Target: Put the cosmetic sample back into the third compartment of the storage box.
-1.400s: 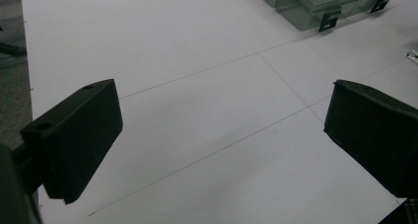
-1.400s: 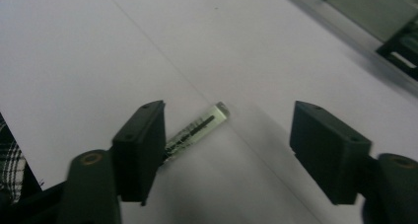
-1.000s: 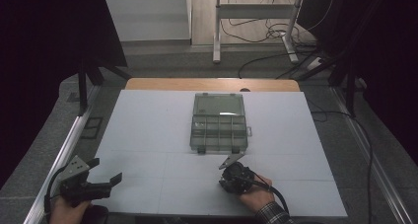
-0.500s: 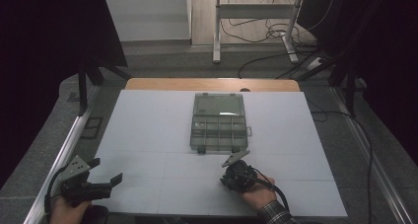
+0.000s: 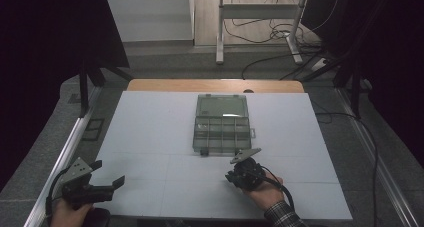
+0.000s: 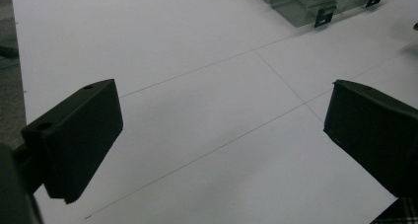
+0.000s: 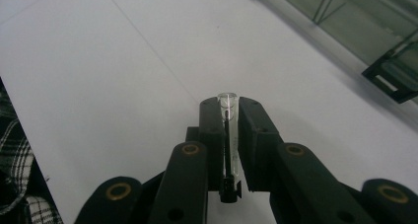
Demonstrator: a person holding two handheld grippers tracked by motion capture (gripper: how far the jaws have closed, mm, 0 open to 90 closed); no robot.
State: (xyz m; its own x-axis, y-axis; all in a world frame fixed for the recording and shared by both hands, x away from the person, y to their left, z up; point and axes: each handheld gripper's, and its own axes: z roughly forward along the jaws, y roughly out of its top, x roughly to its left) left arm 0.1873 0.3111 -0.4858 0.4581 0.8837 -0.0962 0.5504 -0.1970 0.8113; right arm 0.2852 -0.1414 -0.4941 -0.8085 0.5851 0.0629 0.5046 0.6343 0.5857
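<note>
From the high view, my right gripper (image 5: 243, 168) sat near the front of the white table (image 5: 150, 132), just short of the open compartment box (image 5: 222, 124) that lay at the table's middle with its lid folded back. My left gripper (image 5: 102, 179) waited well apart at the front left corner, over bare table.

In the left gripper view my jaws stood wide apart with nothing between them — only the white sheet and its faint pencil lines, and a corner of the box (image 6: 315, 2) far off at the top.

In the right gripper view my jaws were closed on a small clear tube (image 7: 229, 130), pinched along its length, its rounded end poking just past the tips. The box (image 7: 374, 41) lay ahead and to the right, its latch near the frame's edge.

I judged the step to be the carry — tube in grip, not yet over a compartment. The next move called for lifting forward over the box's near wall, lining the tube up with one cell, and only then easing the right jaws apart, low enough that it would not bounce out
</note>
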